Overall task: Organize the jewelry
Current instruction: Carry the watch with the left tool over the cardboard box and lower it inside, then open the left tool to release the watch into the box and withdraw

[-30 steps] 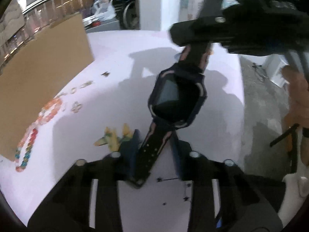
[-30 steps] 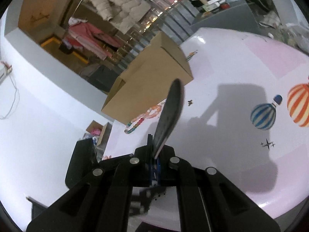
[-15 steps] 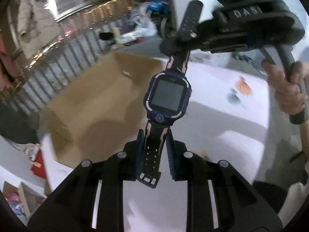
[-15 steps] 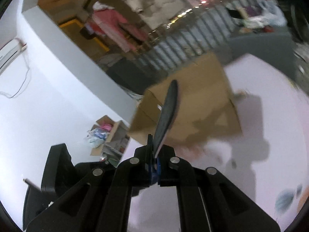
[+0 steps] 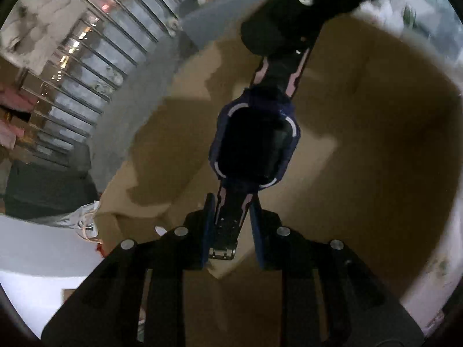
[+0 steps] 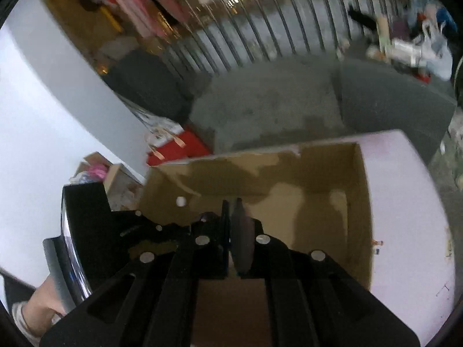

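The left claw [image 5: 231, 225] is pinching the smartwatch [image 5: 254, 141] by its lower strap. The right claw [image 6: 235, 231] is clamping the upper strap, both suspending it over the open cardboard box [image 5: 361, 144] beneath them.

A pale pink-white table [image 6: 411, 202] carries an open brown cardboard box [image 6: 358, 202], its flaps gone and its bare floor showing from above. The box sits at the table's far edge, with grey floor [image 6: 275, 107] beyond. A tiny orange bit [image 6: 377, 243] lies just beside the box's right wall
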The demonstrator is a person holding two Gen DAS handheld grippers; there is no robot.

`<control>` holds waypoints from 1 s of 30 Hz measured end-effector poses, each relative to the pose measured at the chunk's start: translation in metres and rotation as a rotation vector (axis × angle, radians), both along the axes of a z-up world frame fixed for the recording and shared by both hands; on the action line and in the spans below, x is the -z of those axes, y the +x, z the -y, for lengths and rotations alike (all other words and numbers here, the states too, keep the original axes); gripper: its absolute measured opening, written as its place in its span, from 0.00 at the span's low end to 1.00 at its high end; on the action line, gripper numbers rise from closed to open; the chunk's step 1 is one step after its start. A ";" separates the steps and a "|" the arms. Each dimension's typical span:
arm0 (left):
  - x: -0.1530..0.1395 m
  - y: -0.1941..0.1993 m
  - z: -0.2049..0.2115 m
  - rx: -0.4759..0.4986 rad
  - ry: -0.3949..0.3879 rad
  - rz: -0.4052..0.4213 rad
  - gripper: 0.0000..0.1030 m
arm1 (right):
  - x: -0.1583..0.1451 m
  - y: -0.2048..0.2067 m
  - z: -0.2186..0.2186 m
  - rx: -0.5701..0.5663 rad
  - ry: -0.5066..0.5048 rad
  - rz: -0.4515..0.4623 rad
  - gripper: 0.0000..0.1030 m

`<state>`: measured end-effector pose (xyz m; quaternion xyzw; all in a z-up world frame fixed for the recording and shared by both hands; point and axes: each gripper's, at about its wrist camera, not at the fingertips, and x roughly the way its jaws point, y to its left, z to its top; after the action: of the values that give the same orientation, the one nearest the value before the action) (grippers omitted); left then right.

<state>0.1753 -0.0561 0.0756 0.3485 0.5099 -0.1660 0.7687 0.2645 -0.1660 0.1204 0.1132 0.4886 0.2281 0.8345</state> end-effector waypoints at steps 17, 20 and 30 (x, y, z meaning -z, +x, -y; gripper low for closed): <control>0.047 0.025 0.022 0.105 0.343 -0.126 0.50 | 0.002 -0.010 0.033 0.179 -0.212 0.007 0.37; 0.031 0.011 0.031 0.133 0.217 -0.144 0.50 | -0.010 -0.023 0.061 0.266 -0.204 0.087 0.39; 0.032 0.023 0.042 0.081 0.113 -0.148 0.48 | 0.020 -0.023 0.114 0.355 -0.088 0.070 0.46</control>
<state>0.1979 -0.0978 0.0440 0.3986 0.5593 -0.1931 0.7008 0.2411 -0.2795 0.1006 0.1531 0.4410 0.0595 0.8823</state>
